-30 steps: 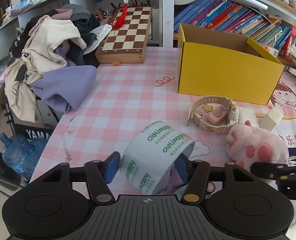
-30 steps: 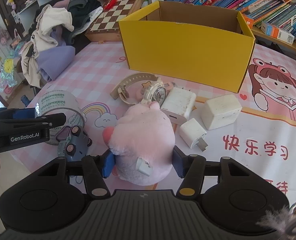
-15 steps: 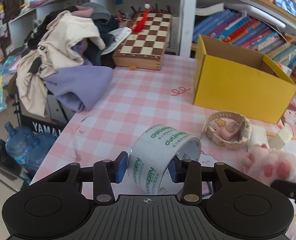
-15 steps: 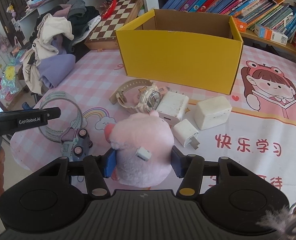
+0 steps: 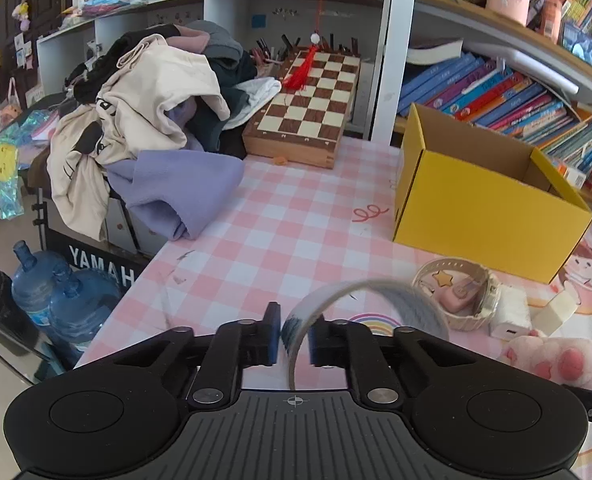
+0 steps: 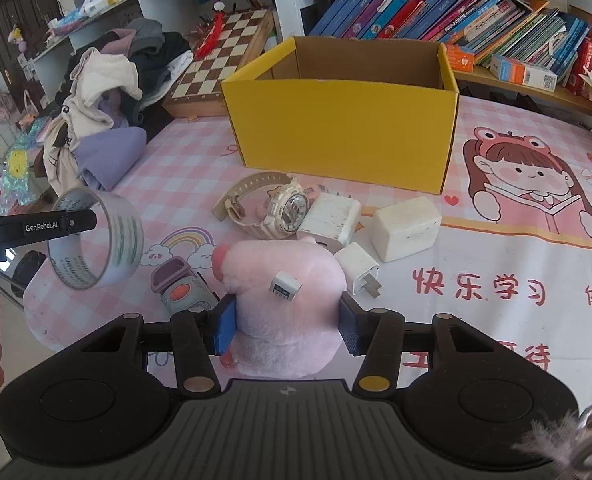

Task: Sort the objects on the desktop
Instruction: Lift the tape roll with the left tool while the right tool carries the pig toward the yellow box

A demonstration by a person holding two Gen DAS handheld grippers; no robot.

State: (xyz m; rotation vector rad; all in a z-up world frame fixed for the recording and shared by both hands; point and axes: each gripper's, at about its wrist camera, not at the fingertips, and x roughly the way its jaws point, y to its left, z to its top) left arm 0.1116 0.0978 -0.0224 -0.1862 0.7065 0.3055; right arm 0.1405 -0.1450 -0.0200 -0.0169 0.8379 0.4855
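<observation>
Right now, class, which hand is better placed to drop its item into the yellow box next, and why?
Probably the right. The right gripper squeezes the plush directly facing the box. The left gripper holds the tape off to the left, near the table edge.

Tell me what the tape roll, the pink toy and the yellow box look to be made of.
Tape roll: clear glossy plastic film with green print; the table shows through it.
Pink toy: soft plush, likely synthetic; fuzzy nap, dented between the pads.
Yellow box: cardboard, matte yellow outside, plain brown inside, with folded flaps.
</observation>
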